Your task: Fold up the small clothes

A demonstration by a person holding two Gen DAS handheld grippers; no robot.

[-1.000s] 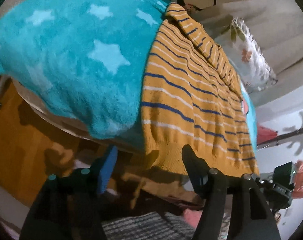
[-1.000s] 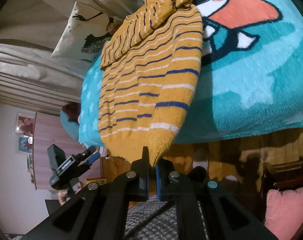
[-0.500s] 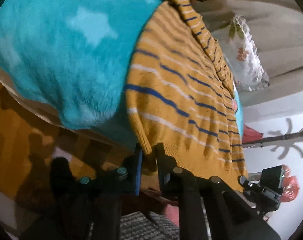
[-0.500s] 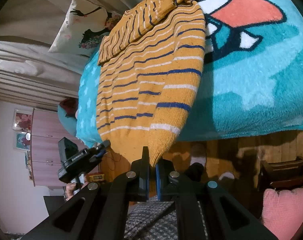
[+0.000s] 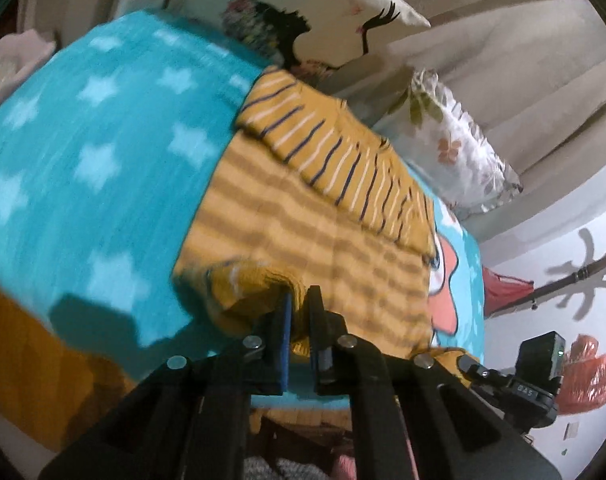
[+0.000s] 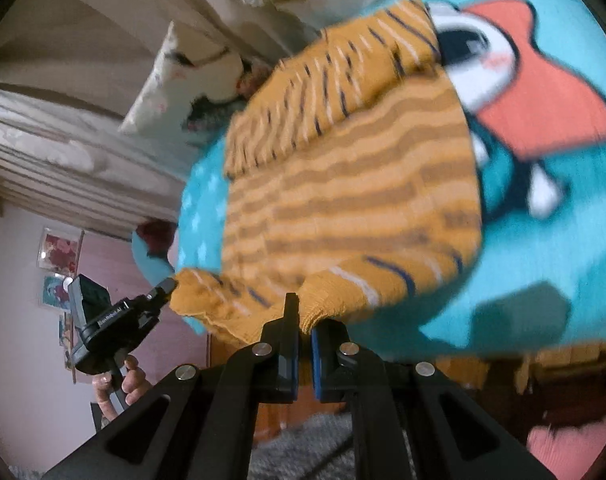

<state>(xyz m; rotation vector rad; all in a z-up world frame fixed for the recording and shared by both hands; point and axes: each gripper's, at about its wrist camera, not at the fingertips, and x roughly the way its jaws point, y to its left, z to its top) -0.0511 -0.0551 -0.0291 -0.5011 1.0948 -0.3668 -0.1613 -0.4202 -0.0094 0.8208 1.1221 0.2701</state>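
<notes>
Both grippers, left (image 5: 298,312) and right (image 6: 305,312), are clamped on the sweater (image 6: 355,200) hem corners; the knit is soft, light and floppy.

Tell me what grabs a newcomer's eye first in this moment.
The mustard striped sweater lying on the teal star blanket, its hem lifted at both corners. The left tool and the right tool each pinch one corner. Beside the sweater, the blanket's big orange cartoon print also stands out.

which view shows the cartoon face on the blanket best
The right wrist view: the cartoon face on the teal blanket lies open beside the striped sweater, with its eye and orange shape visible, though blurred. The left wrist view catches only a sliver of it past the sweater's far edge.
</notes>
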